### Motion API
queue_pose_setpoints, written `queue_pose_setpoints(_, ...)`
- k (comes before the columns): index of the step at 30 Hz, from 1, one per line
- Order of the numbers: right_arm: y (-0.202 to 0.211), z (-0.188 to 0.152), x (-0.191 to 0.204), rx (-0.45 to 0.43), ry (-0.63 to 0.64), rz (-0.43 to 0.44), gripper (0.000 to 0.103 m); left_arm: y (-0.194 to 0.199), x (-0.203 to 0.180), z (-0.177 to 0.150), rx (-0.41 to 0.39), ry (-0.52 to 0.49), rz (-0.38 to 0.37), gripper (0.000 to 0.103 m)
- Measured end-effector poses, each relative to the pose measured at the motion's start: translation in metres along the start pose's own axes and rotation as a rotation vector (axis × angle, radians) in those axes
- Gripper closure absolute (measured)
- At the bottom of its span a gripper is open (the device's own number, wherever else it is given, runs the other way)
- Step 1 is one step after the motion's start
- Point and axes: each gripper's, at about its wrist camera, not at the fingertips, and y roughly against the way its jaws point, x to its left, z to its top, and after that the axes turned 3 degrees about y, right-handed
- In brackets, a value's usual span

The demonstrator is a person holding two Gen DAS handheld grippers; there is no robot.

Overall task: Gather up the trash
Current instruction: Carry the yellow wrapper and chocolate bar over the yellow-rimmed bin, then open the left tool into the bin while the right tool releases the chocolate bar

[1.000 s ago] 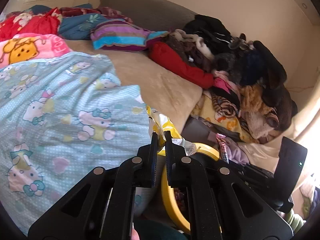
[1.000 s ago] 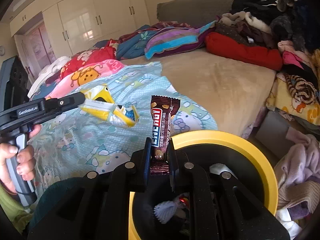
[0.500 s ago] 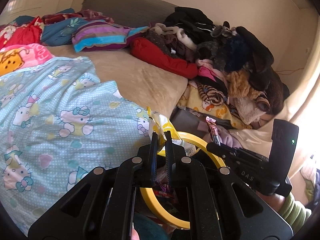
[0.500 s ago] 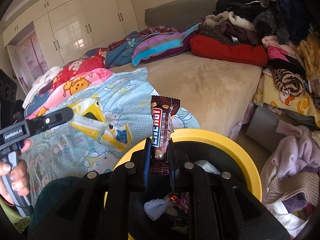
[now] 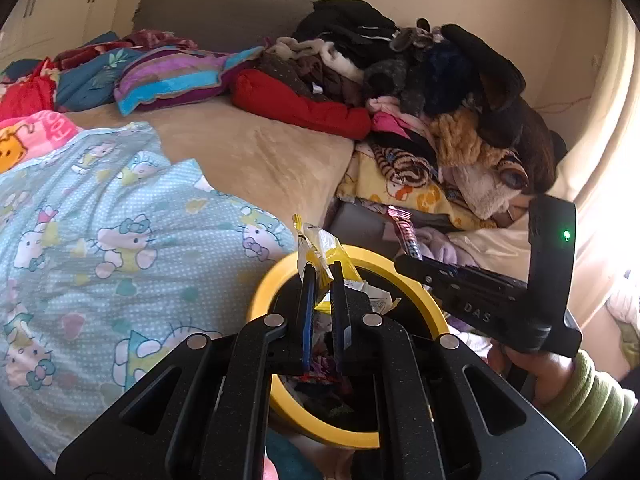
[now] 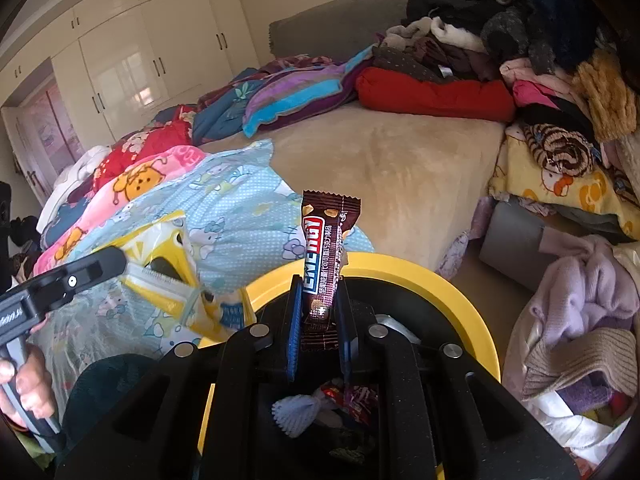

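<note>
Crinkly yellow wrapper (image 5: 320,248) pinched in left gripper (image 5: 322,276), glossy brown bar wrapper (image 6: 326,256) clamped upright in right gripper (image 6: 318,292) (both over round yellow-rimmed bin (image 6: 460,300)).

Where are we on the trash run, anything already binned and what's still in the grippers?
Some wrappers already lie inside the yellow-rimmed bin. In hand: the left gripper is shut on a yellow wrapper and the right gripper is shut on a brown snack bar wrapper, both over the bin opening. Left to do: release both into it. No other loose trash shows on the bed.
</note>
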Motion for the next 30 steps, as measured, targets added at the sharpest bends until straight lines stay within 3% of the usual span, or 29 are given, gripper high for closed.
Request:
queue_pose_setpoints(26,-0.02,-0.021,-0.037,0.088,-0.105,-0.004,0.086,-0.056,-0.044,-0.038,0.181,-0.14,-0.018,0.099)
queue_pose_setpoints(30,-0.025,-0.026,-0.042,0.12,-0.129,0.002,0.067,-0.065,-0.049,-0.044,0.207,-0.151,-0.028,0.098)
